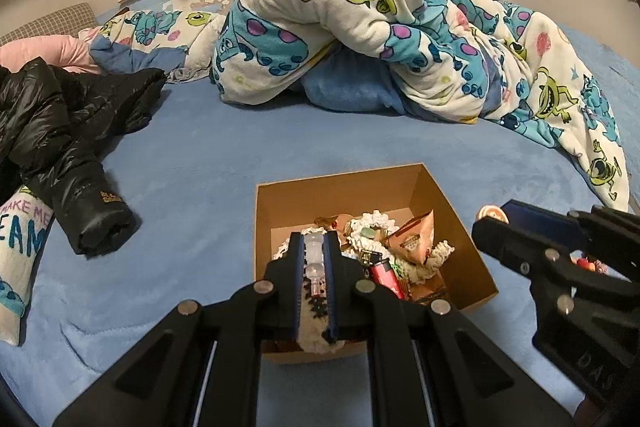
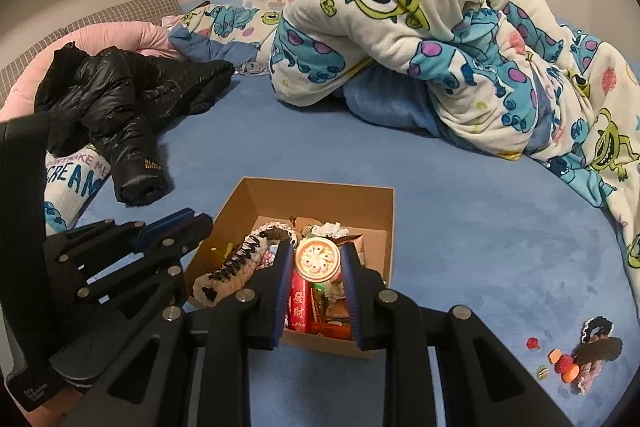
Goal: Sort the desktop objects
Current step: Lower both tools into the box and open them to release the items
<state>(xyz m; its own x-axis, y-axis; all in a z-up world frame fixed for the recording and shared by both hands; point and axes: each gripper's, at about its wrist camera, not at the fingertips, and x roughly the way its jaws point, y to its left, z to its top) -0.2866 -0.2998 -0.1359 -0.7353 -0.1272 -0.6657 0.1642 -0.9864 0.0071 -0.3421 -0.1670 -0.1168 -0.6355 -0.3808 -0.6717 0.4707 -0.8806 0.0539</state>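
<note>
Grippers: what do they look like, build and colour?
Both match. The left gripper and right gripper are matte black plastic linkages with round silver pivot pins, triangular cutouts and blue pads lining the fingers. Small pale lettering marks each body. No cables visible.

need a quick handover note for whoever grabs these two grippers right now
Left gripper: shut on a fuzzy cream clip, over the cardboard box.
Right gripper: shut on a round orange disc, also above the box.
Done: the box already holds a red lighter, snack packets and crochet pieces.
Left: release both items, then collect the small trinkets lying on the blue bedspread to the right.
</note>
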